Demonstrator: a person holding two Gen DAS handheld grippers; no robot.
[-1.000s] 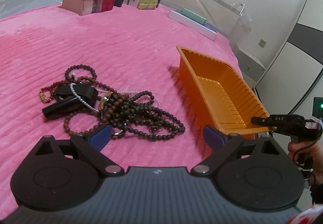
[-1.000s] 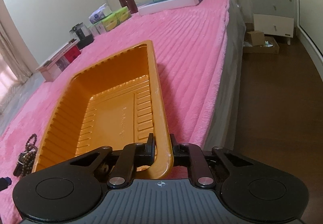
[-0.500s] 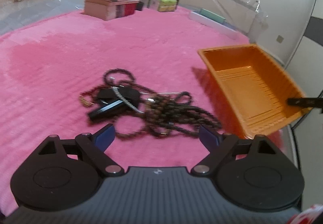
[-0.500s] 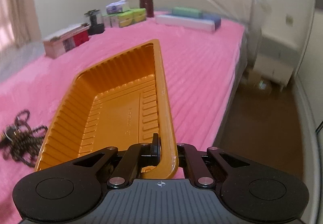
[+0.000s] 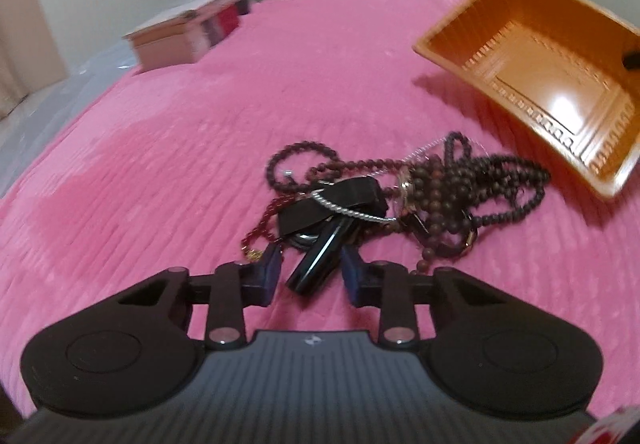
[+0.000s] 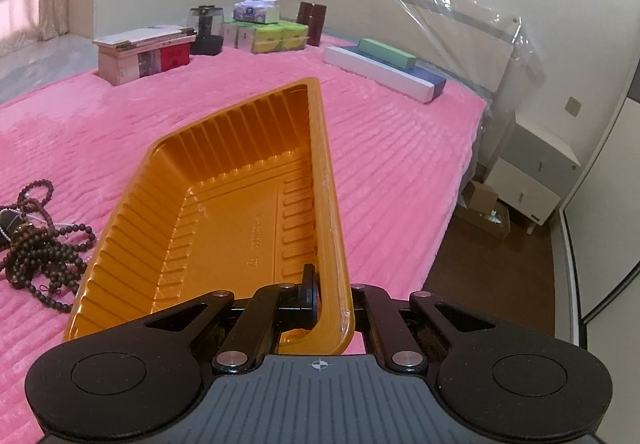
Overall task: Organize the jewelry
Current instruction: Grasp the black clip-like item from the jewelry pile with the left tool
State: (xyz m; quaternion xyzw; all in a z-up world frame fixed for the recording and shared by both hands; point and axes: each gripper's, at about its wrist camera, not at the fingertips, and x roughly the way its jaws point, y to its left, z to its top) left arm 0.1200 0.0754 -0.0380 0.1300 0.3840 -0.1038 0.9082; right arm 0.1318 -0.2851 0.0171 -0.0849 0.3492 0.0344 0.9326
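A tangle of dark bead strands (image 5: 448, 195) lies on the pink bedspread with a silver chain and a black oblong piece (image 5: 316, 264) at its near end. My left gripper (image 5: 310, 272) straddles that black piece; its jaws are closing, and a sliver of pink still shows beside the left pad. The orange plastic tray (image 5: 520, 43) hangs tilted to the right of the pile. My right gripper (image 6: 332, 304) is shut on the tray's (image 6: 224, 211) near rim, one finger inside and one outside. In the right wrist view the beads (image 6: 36, 248) lie left of the tray.
A pink wooden box (image 5: 180, 35) stands at the far left of the bed. Tissue packs and small boxes (image 6: 272, 33) and a long white box (image 6: 380, 73) line the headboard end. The bed's edge drops to a brown floor and a white nightstand (image 6: 532, 179) on the right.
My left gripper came down onto the pile and its jaws narrowed around the black piece. The right gripper rolled and rose, lifting and tilting the tray.
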